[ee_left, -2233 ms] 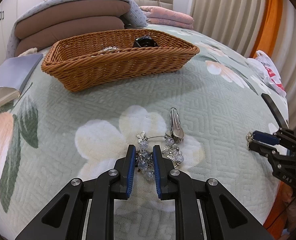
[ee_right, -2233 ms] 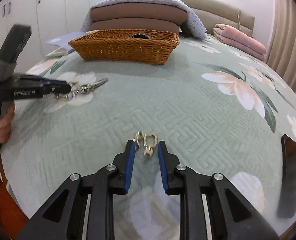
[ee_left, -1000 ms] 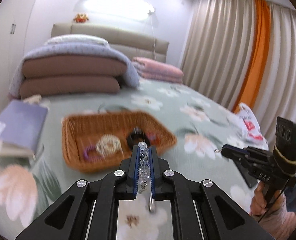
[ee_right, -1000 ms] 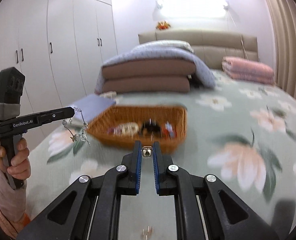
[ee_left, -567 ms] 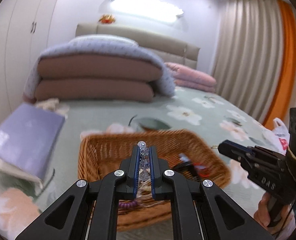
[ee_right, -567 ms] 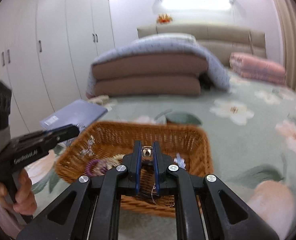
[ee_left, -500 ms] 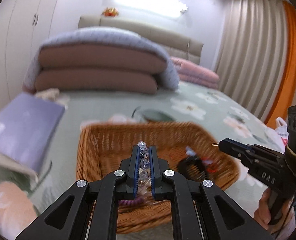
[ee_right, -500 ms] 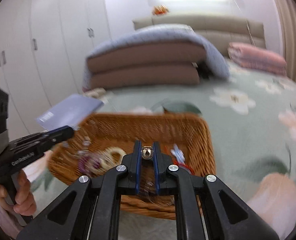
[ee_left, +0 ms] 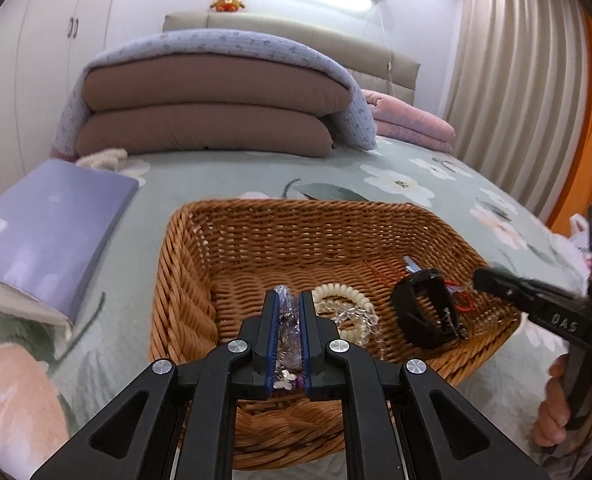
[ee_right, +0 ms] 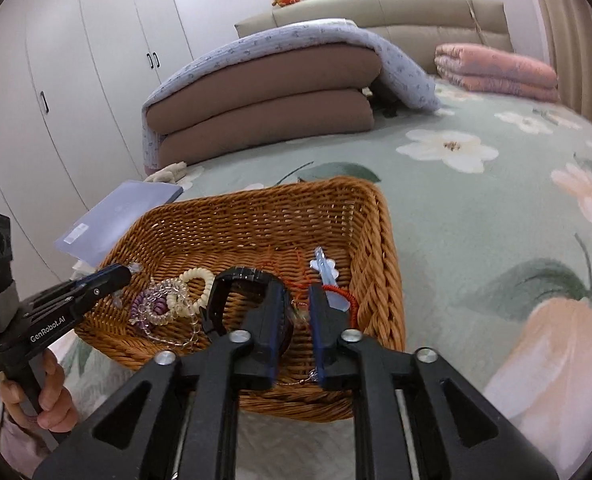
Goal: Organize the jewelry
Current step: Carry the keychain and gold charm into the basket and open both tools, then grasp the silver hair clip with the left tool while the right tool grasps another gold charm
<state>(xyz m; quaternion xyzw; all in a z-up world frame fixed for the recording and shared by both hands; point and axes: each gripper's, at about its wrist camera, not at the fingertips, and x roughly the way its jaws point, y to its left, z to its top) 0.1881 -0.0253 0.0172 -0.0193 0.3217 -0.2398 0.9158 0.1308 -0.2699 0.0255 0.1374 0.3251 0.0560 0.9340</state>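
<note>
A brown wicker basket (ee_left: 224,224) (ee_right: 375,240) sits on the flowered bedspread. My left gripper (ee_left: 286,300) is shut on a clear bead bracelet (ee_left: 285,320) and holds it over the basket's near left part; it also shows in the right wrist view (ee_right: 126,270). My right gripper (ee_right: 297,292) is open over the basket's near right part, with nothing between its fingers; in the left wrist view (ee_left: 479,278) it shows from the side. In the basket lie a black bangle (ee_left: 423,312) (ee_right: 236,284), a cream coil hair tie (ee_left: 343,308) (ee_right: 192,292), a purple coil (ee_right: 152,304), red cord (ee_right: 335,292) and a pale blue clip (ee_right: 323,268).
A lilac book (ee_left: 48,224) lies left of the basket. Folded brown and lilac quilts (ee_left: 208,104) and a pink blanket (ee_right: 495,72) are stacked behind it. White wardrobes (ee_right: 56,80) stand on the left, curtains (ee_left: 515,80) on the right.
Both grippers lifted their pieces off the bedspread and moved over the basket. My right gripper has opened and its gold earrings are gone from between its fingers. My left gripper still holds the bracelet.
</note>
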